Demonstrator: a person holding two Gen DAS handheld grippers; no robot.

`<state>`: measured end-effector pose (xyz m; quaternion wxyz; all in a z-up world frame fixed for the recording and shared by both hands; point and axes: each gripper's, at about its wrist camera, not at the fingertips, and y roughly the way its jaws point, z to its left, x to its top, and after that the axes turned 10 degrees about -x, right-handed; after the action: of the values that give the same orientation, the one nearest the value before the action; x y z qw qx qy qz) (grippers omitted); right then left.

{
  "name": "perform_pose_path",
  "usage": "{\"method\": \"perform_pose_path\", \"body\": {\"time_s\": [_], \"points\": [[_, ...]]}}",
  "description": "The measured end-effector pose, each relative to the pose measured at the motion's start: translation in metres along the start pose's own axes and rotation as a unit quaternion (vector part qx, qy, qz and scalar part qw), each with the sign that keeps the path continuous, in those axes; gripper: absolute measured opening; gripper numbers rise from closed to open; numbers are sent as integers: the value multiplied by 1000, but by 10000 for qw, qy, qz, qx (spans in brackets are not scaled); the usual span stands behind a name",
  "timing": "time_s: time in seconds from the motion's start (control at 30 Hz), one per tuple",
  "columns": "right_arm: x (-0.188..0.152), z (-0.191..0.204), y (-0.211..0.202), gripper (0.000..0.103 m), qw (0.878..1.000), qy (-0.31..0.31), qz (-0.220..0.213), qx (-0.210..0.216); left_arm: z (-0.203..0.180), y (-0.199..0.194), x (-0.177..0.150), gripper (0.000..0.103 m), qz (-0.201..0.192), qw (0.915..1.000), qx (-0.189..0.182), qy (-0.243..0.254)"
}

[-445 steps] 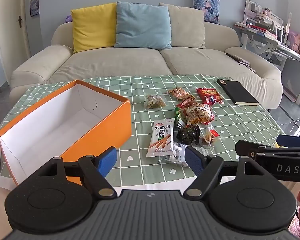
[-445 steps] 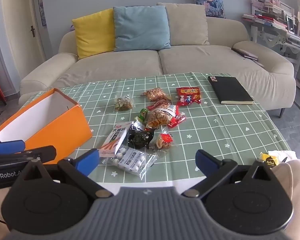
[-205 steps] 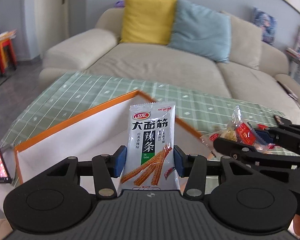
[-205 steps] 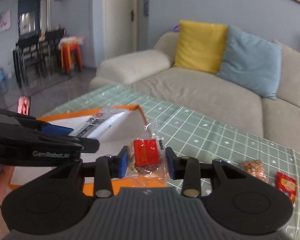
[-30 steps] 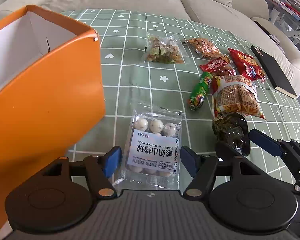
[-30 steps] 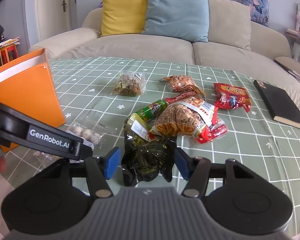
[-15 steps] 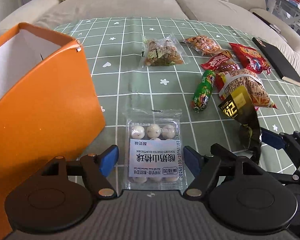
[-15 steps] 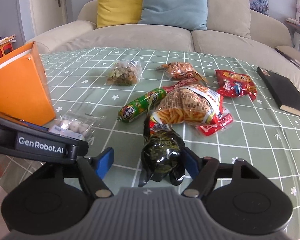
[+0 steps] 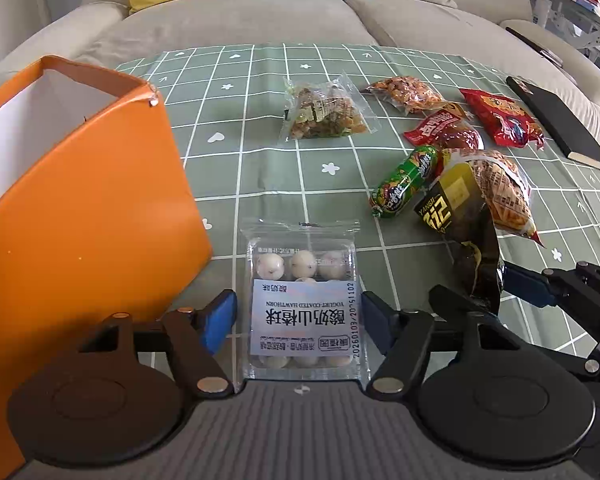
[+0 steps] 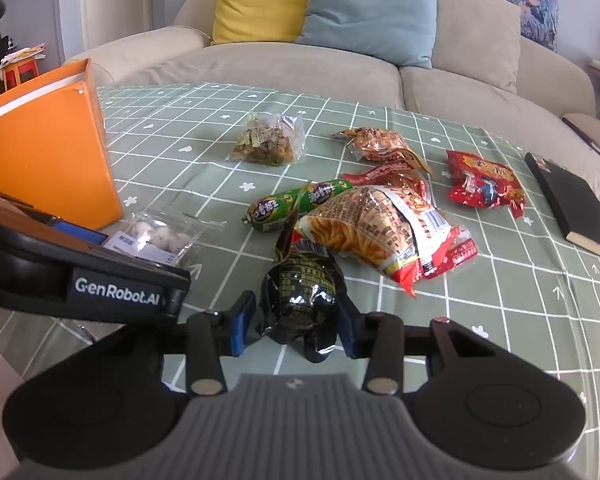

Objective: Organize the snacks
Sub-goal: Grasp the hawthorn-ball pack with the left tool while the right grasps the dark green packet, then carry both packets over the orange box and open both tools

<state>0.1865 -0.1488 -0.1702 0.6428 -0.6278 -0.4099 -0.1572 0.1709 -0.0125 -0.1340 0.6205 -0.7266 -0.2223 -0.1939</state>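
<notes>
Hawthorn-ball pack (image 9: 304,304) half-hidden between left gripper (image 9: 296,320), box (image 9: 80,216) interior unseen

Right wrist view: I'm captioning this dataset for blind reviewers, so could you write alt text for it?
The right gripper is shut on a black foil snack pack above a green checked tablecloth. Beyond it lie a green sausage, a noodle snack bag and other packets, with an orange box at left and the left gripper crossing the lower left.
</notes>
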Motion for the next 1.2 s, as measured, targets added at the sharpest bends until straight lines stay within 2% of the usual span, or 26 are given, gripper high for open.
{"method": "perform_pose_path", "body": {"time_s": [0.17, 0.4, 0.9, 1.2], "points": [[2, -1, -2, 35, 10000, -8, 66, -38, 3, -3, -1, 67, 4, 10000, -26, -44], [2, -3, -6, 34, 9999, -6, 156, -57, 7, -10, -7, 65, 38, 9998, -126, -171], [-4, -13, -49, 34, 9988, 251, 389, 171, 3, -51, -12, 65, -73, 9990, -370, -245], [3, -14, -87, 34, 9991, 390, 16, 163, 0, -87, -8, 65, -372, 9981, -448, -188]]}}
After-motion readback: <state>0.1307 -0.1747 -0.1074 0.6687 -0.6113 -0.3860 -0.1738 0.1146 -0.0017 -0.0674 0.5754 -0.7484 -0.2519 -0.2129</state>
